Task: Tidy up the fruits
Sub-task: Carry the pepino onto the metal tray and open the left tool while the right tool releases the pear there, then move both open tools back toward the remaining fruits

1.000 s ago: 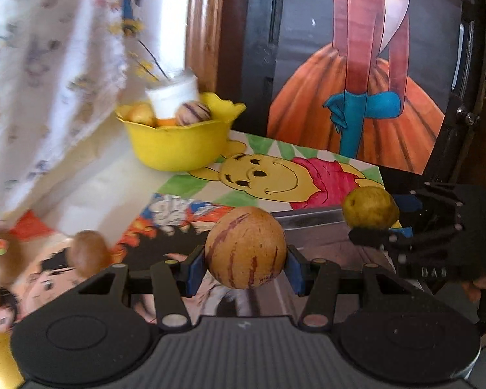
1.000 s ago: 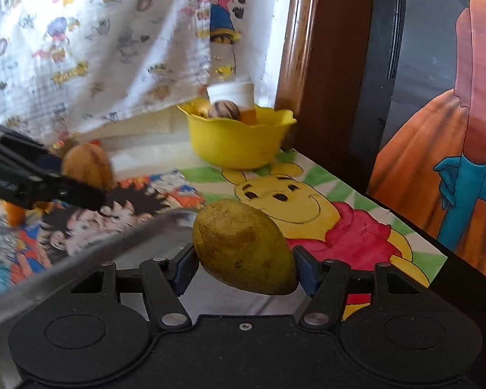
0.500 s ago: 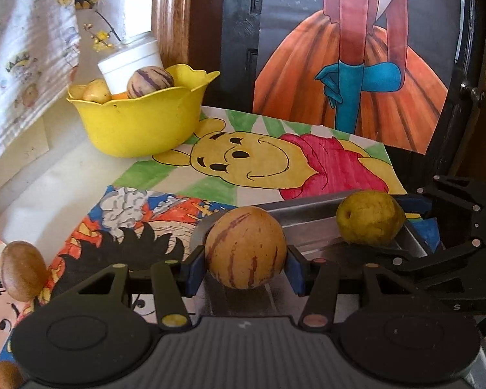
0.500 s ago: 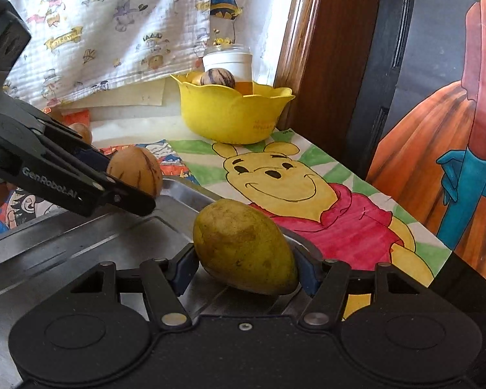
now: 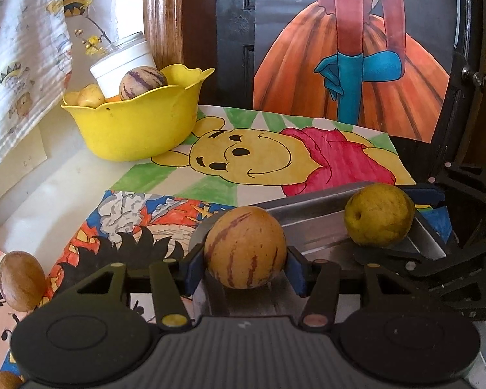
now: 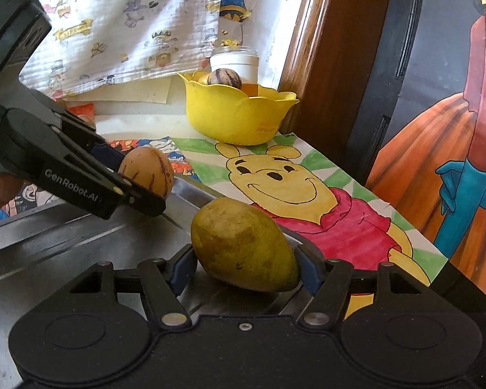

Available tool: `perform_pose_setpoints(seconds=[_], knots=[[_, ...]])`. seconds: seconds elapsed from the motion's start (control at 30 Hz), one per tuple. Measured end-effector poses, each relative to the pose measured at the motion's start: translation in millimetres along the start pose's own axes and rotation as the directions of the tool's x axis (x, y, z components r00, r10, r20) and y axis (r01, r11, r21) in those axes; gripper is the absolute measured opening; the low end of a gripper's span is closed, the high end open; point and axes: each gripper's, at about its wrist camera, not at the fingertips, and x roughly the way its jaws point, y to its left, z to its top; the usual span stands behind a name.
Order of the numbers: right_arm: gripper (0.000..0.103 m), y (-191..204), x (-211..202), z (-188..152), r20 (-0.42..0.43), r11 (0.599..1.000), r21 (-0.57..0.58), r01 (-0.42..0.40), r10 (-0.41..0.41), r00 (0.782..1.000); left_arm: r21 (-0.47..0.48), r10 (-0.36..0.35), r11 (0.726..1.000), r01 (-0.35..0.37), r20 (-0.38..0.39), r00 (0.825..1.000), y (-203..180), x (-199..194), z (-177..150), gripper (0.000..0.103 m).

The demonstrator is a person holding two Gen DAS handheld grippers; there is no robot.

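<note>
Left hand-held gripper (image 5: 246, 269): we clamp a striped fruit (image 5: 245, 246) over the near edge of the metal tray (image 5: 317, 223).
Right hand-held gripper (image 6: 243, 270): we grip a green-yellow fruit (image 6: 243, 243), low over the same tray.
Tray: no loose fruit visible in it.
Left of tray: a brown fruit (image 5: 21, 280) lies on the desk.
Beyond tray: yellow bowl (image 5: 136, 123) holding a white jar (image 5: 123, 61) and several fruits.
Progress: partway, we judge; both held fruits unplaced.
</note>
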Motion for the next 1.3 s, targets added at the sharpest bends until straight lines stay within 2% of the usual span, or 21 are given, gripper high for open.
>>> perform_pose_setpoints(seconds=[0.03,0.27,0.3,0.53,0.63,0.8,1.0,1.17,1.3], knots=[[0.070,0.0,-0.4,-0.6,-0.003,1.000,-0.001,0.000,0.000,1.000,-0.010,-0.003,1.000,0.003,0.004,1.000,1.3,-1.0,0.1,0.067],[0.078,1.1,-10.7,-0.1,0.014,0.999,0.038,-0.005,0.004,1.000,-0.080,-0.006,0.997,0.006,0.006,1.000,8.0,-11.4,-1.5,0.075],[0.080,2.0,-13.9,0.7,0.018,0.999,0.045,-0.006,0.005,1.000,-0.090,-0.007,0.996,0.008,0.013,1.000,8.5,-15.5,-1.8,0.079],[0.096,15.2,-50.1,9.0,0.067,0.994,0.110,-0.008,0.000,0.998,-0.139,0.019,0.990,-0.009,0.069,0.997,9.3,-60.7,-8.4,0.099],[0.102,26.4,-69.1,11.4,0.086,0.991,0.136,-0.011,-0.001,0.996,-0.166,0.035,0.986,-0.020,0.089,0.995,9.6,-83.2,-16.2,0.102],[0.102,51.0,-100.6,11.5,0.101,0.988,0.154,-0.017,0.001,0.995,-0.203,0.050,0.979,-0.028,0.104,0.993,10.7,-117.5,-36.8,0.102],[0.102,82.6,-129.6,2.8,0.043,0.982,0.186,0.022,-0.031,0.999,-0.228,0.069,0.973,-0.042,0.111,0.991,11.2,-159.1,-65.4,0.102],[0.102,107.3,-150.2,-9.1,0.002,0.970,0.242,0.027,-0.028,1.000,-0.251,0.103,0.965,-0.077,0.095,0.990,12.3,-192.3,-88.6,0.102],[0.102,130.2,-164.1,-16.2,-0.024,0.966,0.256,0.049,-0.045,0.999,-0.289,0.104,0.954,-0.077,0.079,0.991,16.8,-213.1,-109.2,0.102]])
